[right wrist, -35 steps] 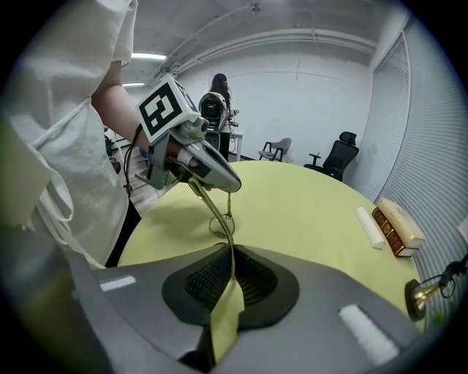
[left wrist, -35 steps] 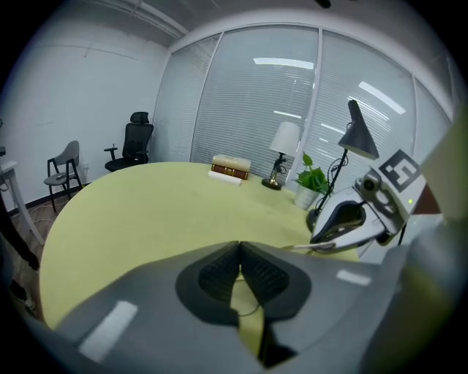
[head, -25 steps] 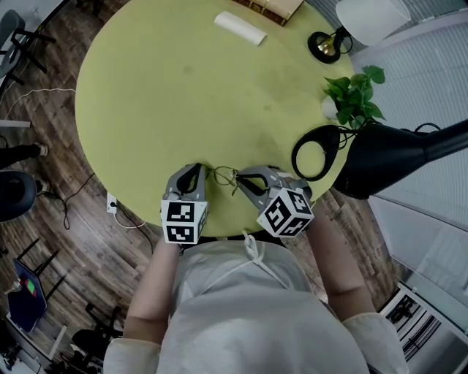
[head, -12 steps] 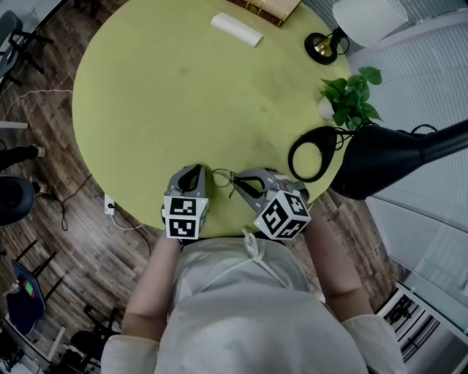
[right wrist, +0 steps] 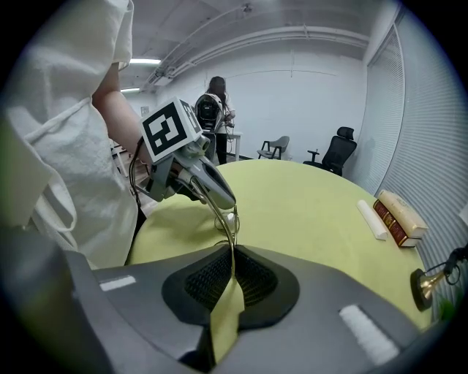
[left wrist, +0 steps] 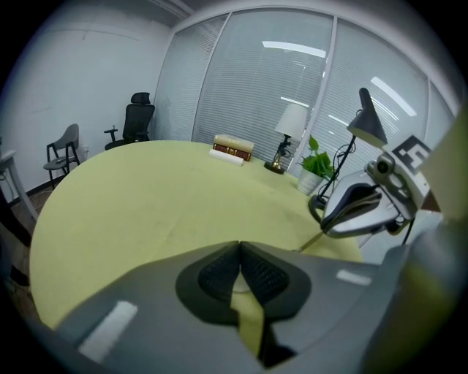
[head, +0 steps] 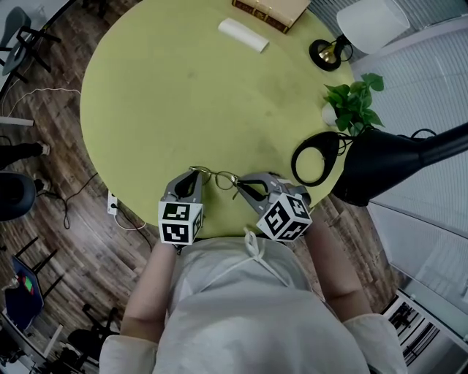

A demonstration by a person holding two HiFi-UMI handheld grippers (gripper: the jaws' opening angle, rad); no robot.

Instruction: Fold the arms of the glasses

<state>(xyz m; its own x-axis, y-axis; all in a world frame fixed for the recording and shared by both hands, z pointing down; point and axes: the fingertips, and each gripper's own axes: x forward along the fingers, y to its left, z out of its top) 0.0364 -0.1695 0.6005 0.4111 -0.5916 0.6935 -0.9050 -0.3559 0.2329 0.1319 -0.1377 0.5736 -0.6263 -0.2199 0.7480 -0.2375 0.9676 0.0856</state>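
Thin wire-framed glasses [head: 221, 176] hang just above the near edge of the round yellow-green table [head: 190, 88], between my two grippers. My right gripper [head: 240, 180] is shut on one thin wire arm, which runs up between its pads [right wrist: 232, 252]. The small lenses [right wrist: 227, 218] hang just beyond. My left gripper [head: 194, 172] comes in from the left with its jaws together on the other end of the wire. In the right gripper view the wire curves out of the left gripper's tip [right wrist: 224, 201]. The left gripper view shows the left gripper [left wrist: 239, 248] with pads closed and the right gripper [left wrist: 327, 229] close by.
At the table's far side lie a book [head: 269, 10] and a white roll [head: 243, 34]. A white-shaded lamp [head: 369, 22], a potted plant [head: 352, 98] and a black desk lamp [head: 384, 157] with a ring base [head: 316, 155] stand on the right. Wooden floor lies beyond the near edge.
The left gripper's tip now meets the end of the glasses' wire, where a small gap showed before. The right gripper has kept its place and its hold.
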